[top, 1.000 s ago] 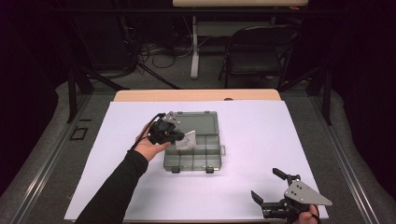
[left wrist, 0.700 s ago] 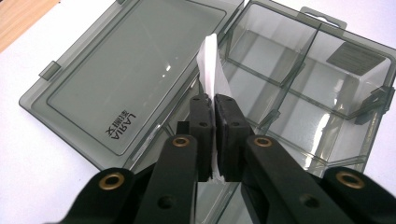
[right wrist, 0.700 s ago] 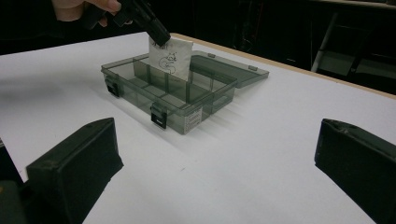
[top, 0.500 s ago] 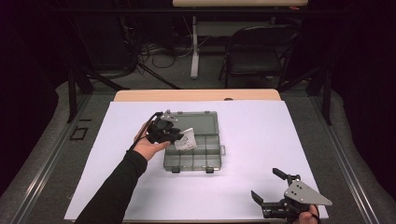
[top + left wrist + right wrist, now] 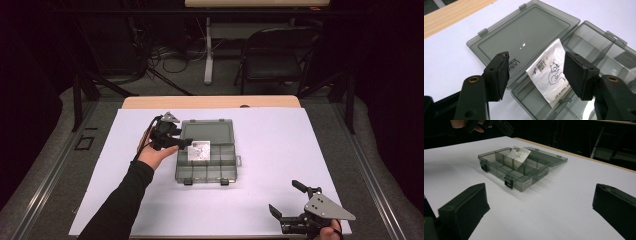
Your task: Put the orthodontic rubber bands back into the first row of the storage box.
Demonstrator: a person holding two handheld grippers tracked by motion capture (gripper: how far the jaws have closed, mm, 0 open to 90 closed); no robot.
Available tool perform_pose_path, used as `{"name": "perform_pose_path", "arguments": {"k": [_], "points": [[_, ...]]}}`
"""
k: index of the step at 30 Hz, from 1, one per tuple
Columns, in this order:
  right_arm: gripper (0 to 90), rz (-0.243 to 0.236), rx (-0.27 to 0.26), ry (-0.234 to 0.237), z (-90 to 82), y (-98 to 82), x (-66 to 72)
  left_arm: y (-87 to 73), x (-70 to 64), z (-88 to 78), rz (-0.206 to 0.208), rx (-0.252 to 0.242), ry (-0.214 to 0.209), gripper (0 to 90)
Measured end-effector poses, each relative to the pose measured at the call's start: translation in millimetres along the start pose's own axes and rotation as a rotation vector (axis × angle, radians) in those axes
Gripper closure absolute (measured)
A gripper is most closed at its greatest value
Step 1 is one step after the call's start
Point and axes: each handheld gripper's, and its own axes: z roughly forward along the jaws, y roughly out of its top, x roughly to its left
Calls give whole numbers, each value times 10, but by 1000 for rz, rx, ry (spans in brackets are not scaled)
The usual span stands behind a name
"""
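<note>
Bench [image 5: 260, 200]: covered by a white sheet, a strip of bare wood showing along the far edge.

Organiser box [image 5: 205, 167]: smoky translucent plastic, divided into compartments, set left of centre on the sheet. Lid [image 5: 207, 131] thrown fully open and lying flat on the far side of the box. Two dark latches on the near wall, seen in the right gripper view [image 5: 509, 182].

Packet [image 5: 199, 151]: small, silver-white, printed with a line drawing and small text. It stands tilted in a far-left compartment of the box, its upper edge leaning above the rim toward the lid [image 5: 549, 72].

Left gripper [image 5: 186, 143]: held in the person's left hand [image 5: 156, 156], at the far-left corner of the box. Jaws spread, one on each side of the packet in its own view, gripping nothing; whether the right-hand jaw touches the packet's edge I cannot tell.

Right gripper [image 5: 286, 200]: at the near right of the bench, well apart from the box. Jaws wide apart and empty, low over the sheet, pointed toward the box.

Folding chair [image 5: 277, 55]: on the floor beyond the bench, far right.
</note>
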Motion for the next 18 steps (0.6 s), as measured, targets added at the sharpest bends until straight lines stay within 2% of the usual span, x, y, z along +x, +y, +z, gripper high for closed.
{"name": "perform_pose_path", "arguments": {"k": [3, 4, 8, 10, 11, 13, 15, 18], "points": [[0, 3, -10, 0, 8, -3, 1, -1, 15, -17, -15, -14, 14, 368], [0, 5, -12, -1, 10, -4, 2, -1, 31, -42, -27, -28, 31, 369], [0, 2, 2, 1, 1, -1, 1, -2, 58, -94, -55, -46, 43, 368], [0, 5, -11, -1, 13, -5, 4, -7, 78, -145, -83, -62, 45, 360], [0, 5, -11, -1, 13, -5, 4, -7, 78, -145, -83, -62, 45, 346], [0, 4, -4, 1, 9, -3, 2, -17, 110, -200, -135, -70, 31, 306], [0, 5, -1, 1, 7, -3, 2, -23, 124, -223, -141, -81, 29, 291], [0, 6, 5, 5, 4, -2, 0, -47, 148, -296, -158, -127, 15, 252]]}}
